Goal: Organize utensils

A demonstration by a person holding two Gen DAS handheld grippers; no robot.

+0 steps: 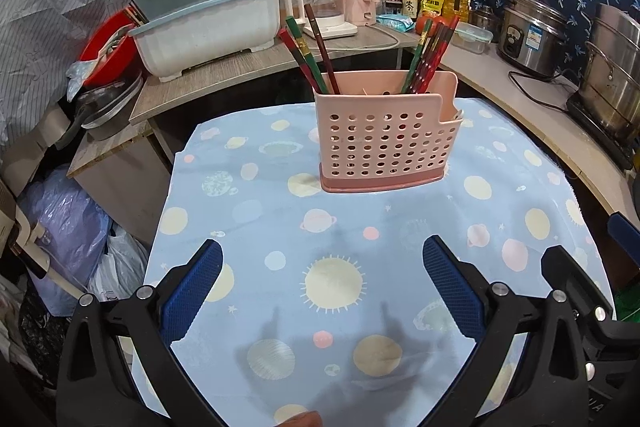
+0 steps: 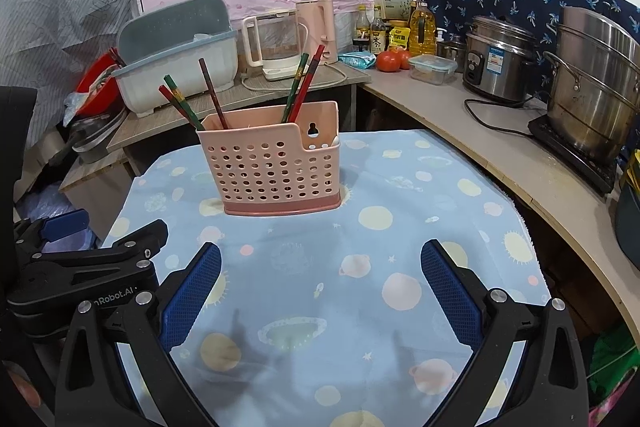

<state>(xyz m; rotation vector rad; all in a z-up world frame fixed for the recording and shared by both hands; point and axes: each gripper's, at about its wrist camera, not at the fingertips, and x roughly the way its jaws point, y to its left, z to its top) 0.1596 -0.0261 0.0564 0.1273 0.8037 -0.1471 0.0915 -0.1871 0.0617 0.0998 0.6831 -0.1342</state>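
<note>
Both my left gripper (image 1: 322, 259) and right gripper (image 2: 320, 261) hover with fingers spread wide, empty, facing the pink perforated plastic utensil holder (image 1: 386, 139) of chopsticks (image 1: 316, 59).

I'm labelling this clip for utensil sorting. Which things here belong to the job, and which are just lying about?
Belong to the job:
pink perforated utensil holder
chopsticks standing in it
left tool, open
right tool, open

Just lying about:
dish drainer
glass kettle
rice cooker
steel steamer pot
tomatoes
oil bottle
</note>
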